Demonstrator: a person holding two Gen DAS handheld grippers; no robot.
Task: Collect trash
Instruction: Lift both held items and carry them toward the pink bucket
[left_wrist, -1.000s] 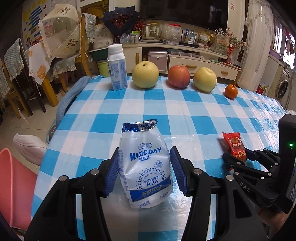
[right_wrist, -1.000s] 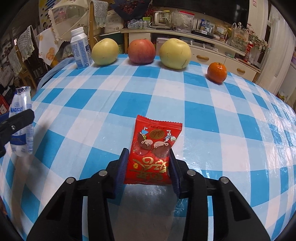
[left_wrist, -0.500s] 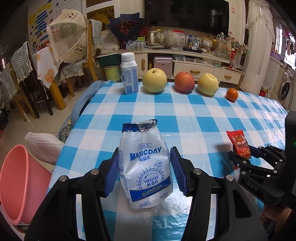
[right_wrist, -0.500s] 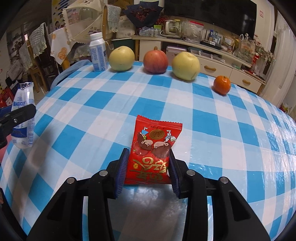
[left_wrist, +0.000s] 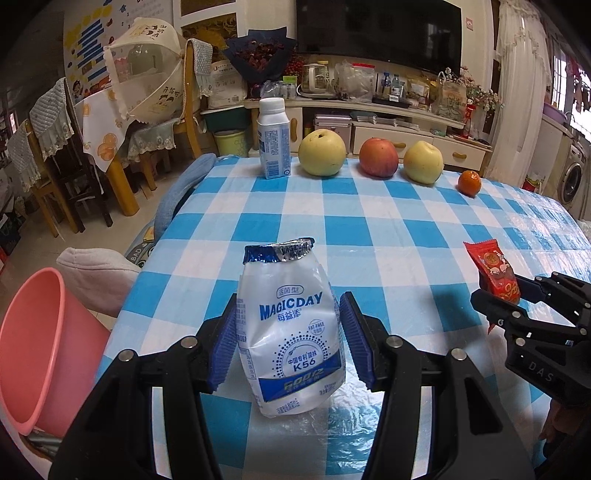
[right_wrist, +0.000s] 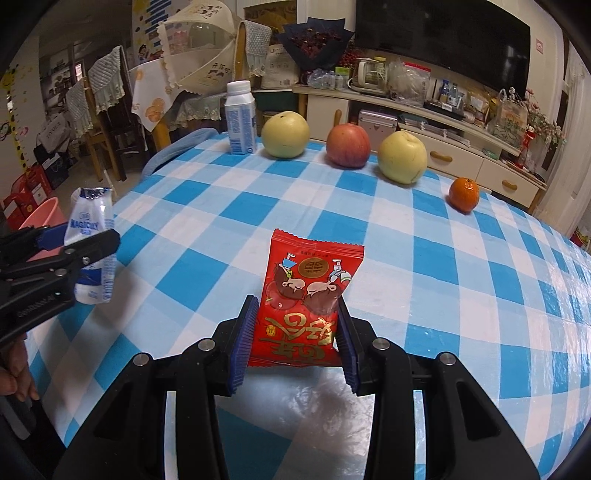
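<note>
Between the blue ribbed pads of the left gripper (left_wrist: 287, 343) stands the white soft plastic pouch with blue print and a torn foil top (left_wrist: 290, 325). The pads press on its two sides and carry it upright above the blue-and-white checked tablecloth (left_wrist: 369, 229). The right gripper (right_wrist: 294, 341) is closed on the small red snack wrapper with gold letters (right_wrist: 306, 295), which sticks out forward past the fingertips, also lifted off the cloth.

To the left of the left fingers and lower, beside the table edge, is the round pink plastic bucket (left_wrist: 40, 347). In my judgement this is where the trash should go, so the step in hand is the carry to it.

To do it well, both grips should stay firm until each piece is over the bucket mouth. The pouch is soft and can slip or fold, so I would not squeeze harder, only keep it steady and upright, because some liquid may be inside. The left gripper is nearer to the bucket, so it is better that it goes first and releases low over the opening. The right gripper then must cross behind it without touching it.

Far ahead of the fingers, at the other edge of the table, stand a white bottle with a blue label (left_wrist: 273, 140), two yellow pears (left_wrist: 322, 153), a red apple (left_wrist: 379, 158) and a small orange mandarin (left_wrist: 470, 183). These look like food, not trash, and should stay untouched.
</note>
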